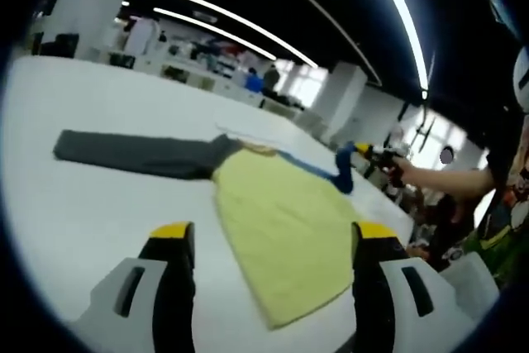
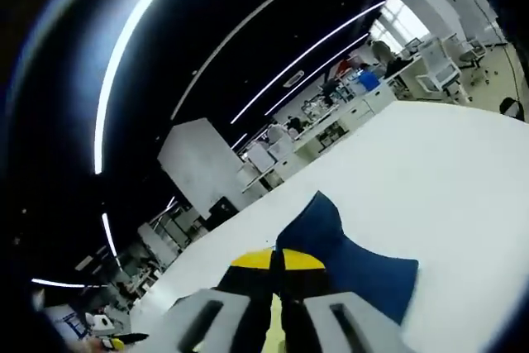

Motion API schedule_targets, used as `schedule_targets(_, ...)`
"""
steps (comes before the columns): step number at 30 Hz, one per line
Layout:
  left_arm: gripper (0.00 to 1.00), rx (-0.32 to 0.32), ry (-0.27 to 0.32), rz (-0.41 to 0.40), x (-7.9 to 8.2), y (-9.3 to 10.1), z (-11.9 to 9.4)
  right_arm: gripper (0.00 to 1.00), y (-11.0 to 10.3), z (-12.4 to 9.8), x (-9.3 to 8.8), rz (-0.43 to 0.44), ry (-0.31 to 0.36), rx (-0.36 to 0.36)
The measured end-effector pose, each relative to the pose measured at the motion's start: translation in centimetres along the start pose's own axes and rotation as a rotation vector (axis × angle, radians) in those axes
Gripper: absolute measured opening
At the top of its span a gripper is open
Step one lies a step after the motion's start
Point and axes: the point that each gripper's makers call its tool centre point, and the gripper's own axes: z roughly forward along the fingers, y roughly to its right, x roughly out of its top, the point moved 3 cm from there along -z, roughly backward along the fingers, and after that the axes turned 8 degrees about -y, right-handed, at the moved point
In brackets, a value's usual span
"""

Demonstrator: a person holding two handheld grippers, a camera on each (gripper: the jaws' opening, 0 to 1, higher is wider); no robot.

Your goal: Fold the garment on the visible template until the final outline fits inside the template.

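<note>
A garment lies flat on the white table point(image 1: 74, 221): pale yellow body point(image 1: 281, 204), dark grey sleeve point(image 1: 132, 155) stretched out to the left. Its blue sleeve point(image 1: 340, 173) is raised off the table at the far right, pinched by my right gripper point(image 1: 361, 151). My left gripper point(image 1: 274, 233) hovers open above the yellow body's near part, one jaw on each side of it. In the right gripper view, my right gripper point(image 2: 277, 259) is shut on the blue sleeve point(image 2: 355, 266), whose cloth fans out past the yellow jaw tips over the table point(image 2: 446, 171).
A person's forearm point(image 1: 446, 178) reaches in from the right behind the right gripper. A pale flat sheet point(image 1: 248, 131) lies just beyond the collar. The table's far edge runs close behind the garment. Desks and people fill the office background point(image 1: 207, 55).
</note>
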Motion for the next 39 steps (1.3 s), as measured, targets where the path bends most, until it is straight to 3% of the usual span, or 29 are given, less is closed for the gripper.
schedule_targets(5,0.73,-0.006,0.031,-0.018,0.6,0.0,-0.1,0.0,-2.2,3.2,-0.9,-0.034,-0.053,0.058)
schedule_targets(13,0.73,-0.007,0.046,-0.026,0.9,-0.5,-0.1,0.0,-3.6,8.0,-1.9,-0.05,-0.113,0.118)
schedule_targets(23,0.73,-0.002,0.047,-0.037,0.9,-1.0,-0.1,0.0,-9.1,13.2,-3.3,-0.169,-0.223,0.249)
schedule_targets(30,0.72,0.001,0.051,-0.052,0.8,-1.2,-0.1,0.0,-12.9,16.3,-6.6,-0.301,-0.323,0.333)
schedule_targets(34,0.72,-0.002,0.052,-0.053,0.9,-1.2,-0.1,0.0,-13.8,18.1,-9.1,-0.312,-0.358,0.332)
schedule_targets(39,0.72,0.001,0.064,-0.059,1.1,-1.3,-0.2,0.0,-14.6,19.5,-11.0,-0.348,-0.382,0.339)
